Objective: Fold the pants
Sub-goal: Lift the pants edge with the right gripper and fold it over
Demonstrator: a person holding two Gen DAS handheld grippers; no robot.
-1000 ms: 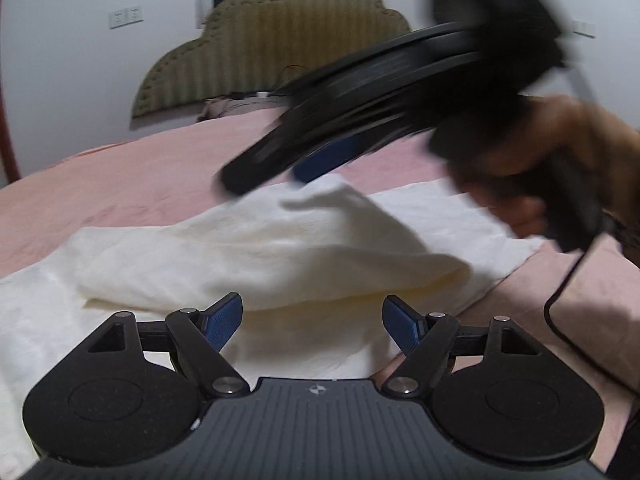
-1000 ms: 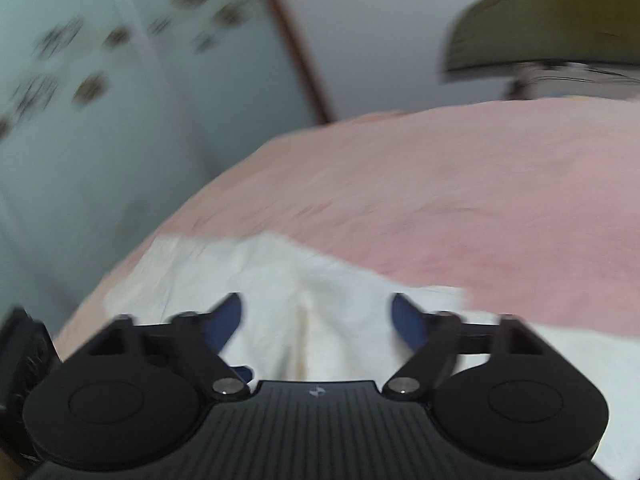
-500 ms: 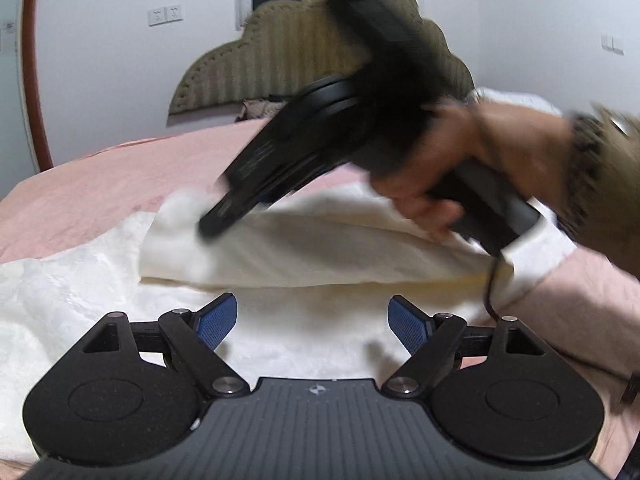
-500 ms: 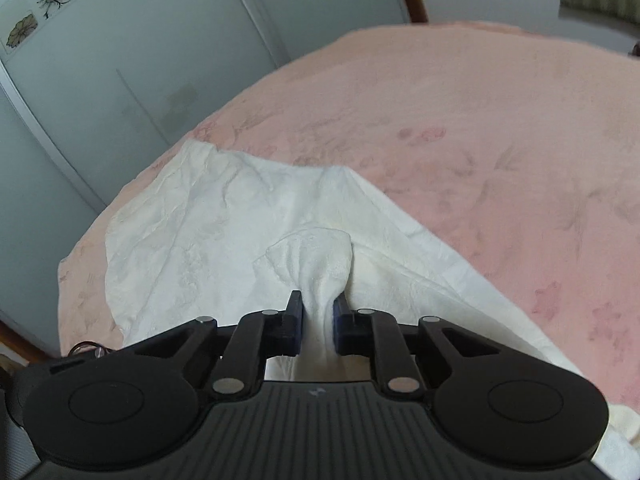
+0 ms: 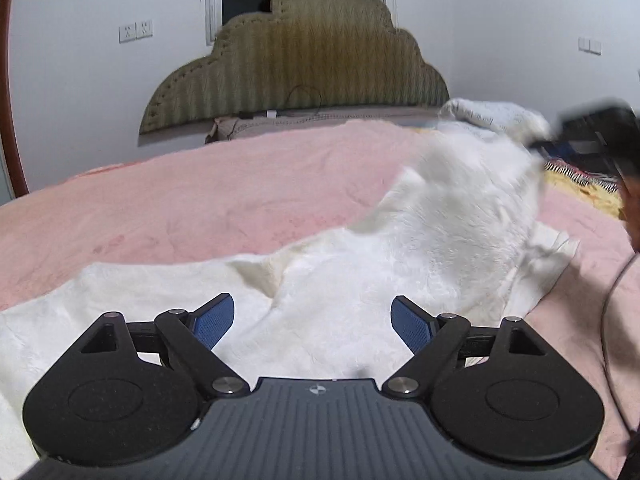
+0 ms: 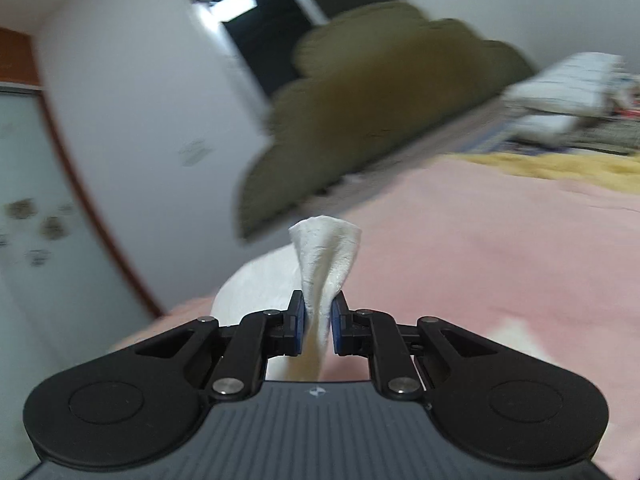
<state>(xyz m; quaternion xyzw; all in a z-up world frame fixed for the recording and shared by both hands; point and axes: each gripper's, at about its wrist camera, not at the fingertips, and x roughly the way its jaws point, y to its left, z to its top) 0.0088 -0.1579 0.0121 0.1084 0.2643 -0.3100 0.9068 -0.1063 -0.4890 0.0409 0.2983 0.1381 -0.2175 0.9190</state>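
White textured pants [image 5: 400,260] lie spread on the pink bed [image 5: 200,200]. One end is lifted toward the upper right, blurred. My left gripper [image 5: 312,304] hovers low over the near part of the pants; its jaws are opening and its blue pads [image 5: 212,320] press on nothing. At the right edge my right gripper [image 5: 592,132] shows as a dark blur at the raised end. In the right wrist view my right gripper [image 6: 318,304] is shut on a bunched fold of the pants [image 6: 324,248], which sticks up past the fingertips.
An olive padded headboard [image 5: 300,60] stands at the back against a white wall. A yellow blanket [image 5: 592,196] lies at the far right of the bed. A black cable [image 5: 616,292] trails at the right edge, below a hand [image 5: 630,208]. Folded white bedding [image 6: 568,80] sits beyond.
The right gripper closed on a fold of the pants at the left, then swept right across the bed, lifting that end. The left gripper stayed over the near cloth, jaws slightly wider.
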